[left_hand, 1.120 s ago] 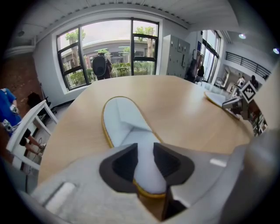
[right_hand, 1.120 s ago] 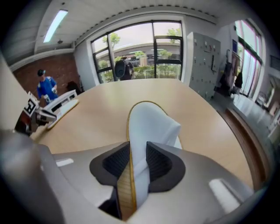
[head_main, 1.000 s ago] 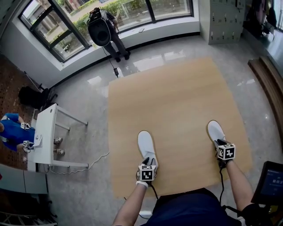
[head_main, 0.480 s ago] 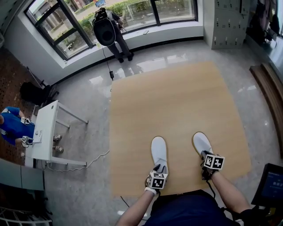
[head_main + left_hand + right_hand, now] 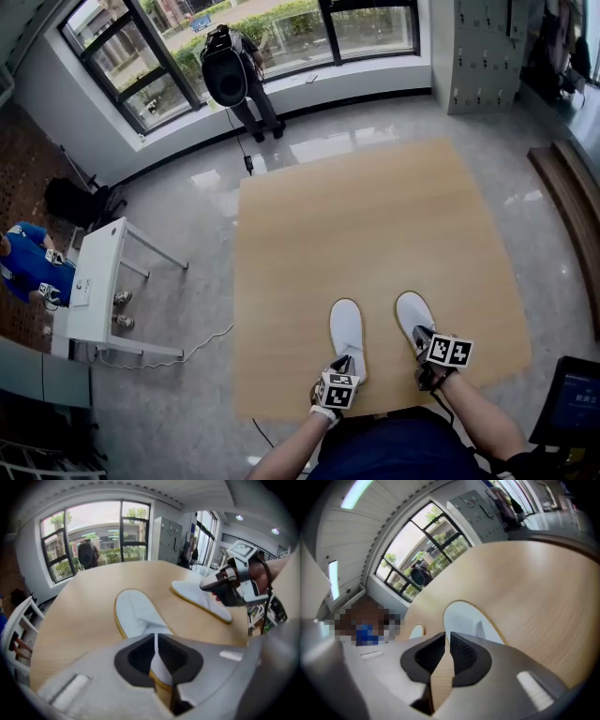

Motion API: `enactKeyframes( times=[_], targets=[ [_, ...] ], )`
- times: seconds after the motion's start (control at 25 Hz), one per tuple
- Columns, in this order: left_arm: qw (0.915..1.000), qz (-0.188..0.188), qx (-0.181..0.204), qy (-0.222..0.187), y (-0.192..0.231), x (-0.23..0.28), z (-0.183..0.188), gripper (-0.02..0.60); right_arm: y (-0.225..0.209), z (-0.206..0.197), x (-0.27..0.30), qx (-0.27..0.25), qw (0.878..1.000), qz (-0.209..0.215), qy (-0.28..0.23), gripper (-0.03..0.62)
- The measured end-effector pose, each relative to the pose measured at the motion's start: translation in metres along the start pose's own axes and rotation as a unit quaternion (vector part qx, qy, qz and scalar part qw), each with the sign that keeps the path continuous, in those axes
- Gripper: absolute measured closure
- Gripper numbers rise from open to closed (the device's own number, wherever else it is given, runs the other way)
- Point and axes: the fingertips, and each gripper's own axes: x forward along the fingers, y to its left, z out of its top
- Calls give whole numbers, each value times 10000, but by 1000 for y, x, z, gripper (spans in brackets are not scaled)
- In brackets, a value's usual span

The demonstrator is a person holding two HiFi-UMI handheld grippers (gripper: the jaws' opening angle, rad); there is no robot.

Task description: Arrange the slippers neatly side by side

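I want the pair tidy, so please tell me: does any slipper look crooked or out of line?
Slightly. The right slipper leans its toe toward the left slipper and sits a little farther forward, so the pair on the wooden board is not yet parallel.

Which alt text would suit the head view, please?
White left slipper and right slipper lie side by side on a tan mat. Left gripper closing on the left heel; right gripper closing at the right heel, grip unclear.

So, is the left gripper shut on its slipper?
Closing on it: the left gripper has the heel rim of the left slipper pinched between its jaws.
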Motion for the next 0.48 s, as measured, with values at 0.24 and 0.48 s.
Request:
enactKeyframes(
  times=[0.24,0.48],
  targets=[
    [9944,-188,1027,147,3,2,15,468,-7,2,-10,-5739,8136,-270,891,440],
    [9841,-410,1640,550,-2,16,-15,448,-32,-24,-1,-5562,8183,171,1437,421]
  ],
)
